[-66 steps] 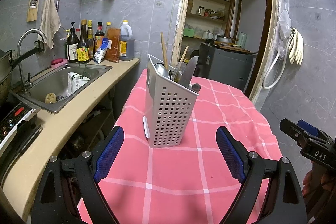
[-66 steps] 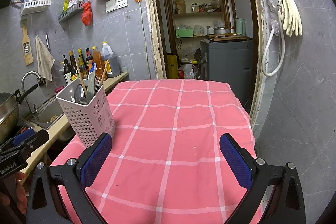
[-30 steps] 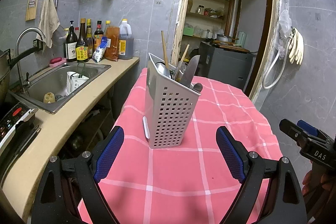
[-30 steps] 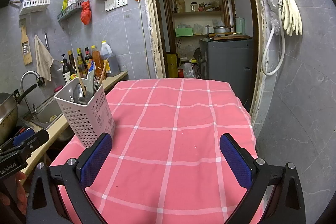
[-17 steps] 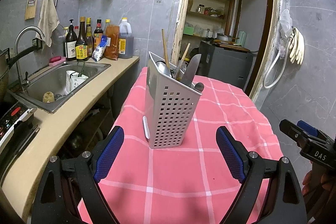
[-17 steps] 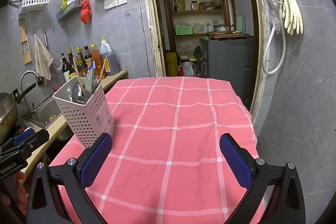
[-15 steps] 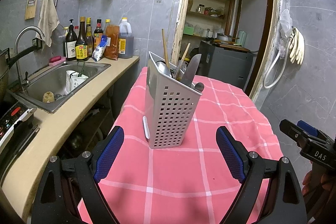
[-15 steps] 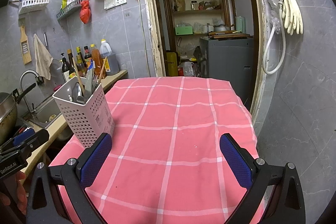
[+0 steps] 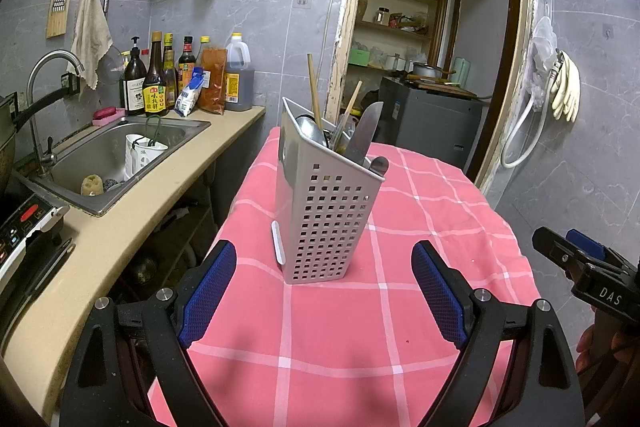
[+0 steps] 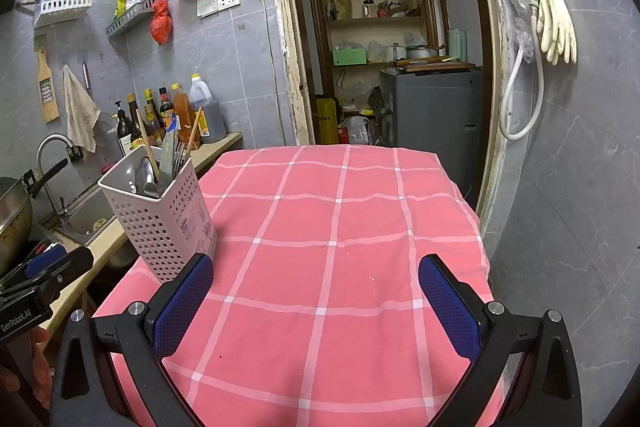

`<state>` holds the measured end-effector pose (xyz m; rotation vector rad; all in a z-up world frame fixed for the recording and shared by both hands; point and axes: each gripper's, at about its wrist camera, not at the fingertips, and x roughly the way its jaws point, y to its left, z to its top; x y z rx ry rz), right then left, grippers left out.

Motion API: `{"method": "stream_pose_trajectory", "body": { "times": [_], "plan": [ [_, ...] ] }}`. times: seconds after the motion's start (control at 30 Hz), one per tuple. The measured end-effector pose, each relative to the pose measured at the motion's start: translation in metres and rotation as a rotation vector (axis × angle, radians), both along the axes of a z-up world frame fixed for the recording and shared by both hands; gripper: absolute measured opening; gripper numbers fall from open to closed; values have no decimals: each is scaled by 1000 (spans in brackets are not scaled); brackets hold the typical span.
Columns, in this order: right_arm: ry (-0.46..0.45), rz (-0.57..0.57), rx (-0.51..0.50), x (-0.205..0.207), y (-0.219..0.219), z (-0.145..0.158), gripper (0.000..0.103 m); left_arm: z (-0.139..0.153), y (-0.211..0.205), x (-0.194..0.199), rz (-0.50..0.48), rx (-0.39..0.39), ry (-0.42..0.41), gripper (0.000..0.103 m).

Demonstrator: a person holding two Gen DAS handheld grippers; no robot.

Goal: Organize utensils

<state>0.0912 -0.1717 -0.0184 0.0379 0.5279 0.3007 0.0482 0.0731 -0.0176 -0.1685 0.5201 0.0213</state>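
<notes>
Left hand-held gripper (image 9: pixel 322 301) hangs low over the pink checked desk (image 9: pixel 328 347), jaws spread wide and empty, lined up on the perforated holder (image 9: pixel 326 223) standing just ahead near the desk's left edge. Right hand-held gripper (image 10: pixel 316 307) is also spread, empty, with only bare cloth in front of it. By my read the utensils are already gathered: knife (image 9: pixel 362 137), chopsticks (image 9: pixel 314 91), and what looks like a spoon (image 10: pixel 145 175), though it is partly hidden. Next comes either closing on the holder or checking for strays. The left view shows the sink (image 9: pixel 116 163) beyond; the right view shows the open far half of the desk.
</notes>
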Motion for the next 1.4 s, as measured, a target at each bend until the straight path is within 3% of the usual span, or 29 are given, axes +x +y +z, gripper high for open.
{"method": "stream_pose_trajectory", "body": {
  "times": [1.4],
  "plan": [
    [6,1,0,3,-1,1,103,-5,6,4,17,-26,16,86]
  ]
}}
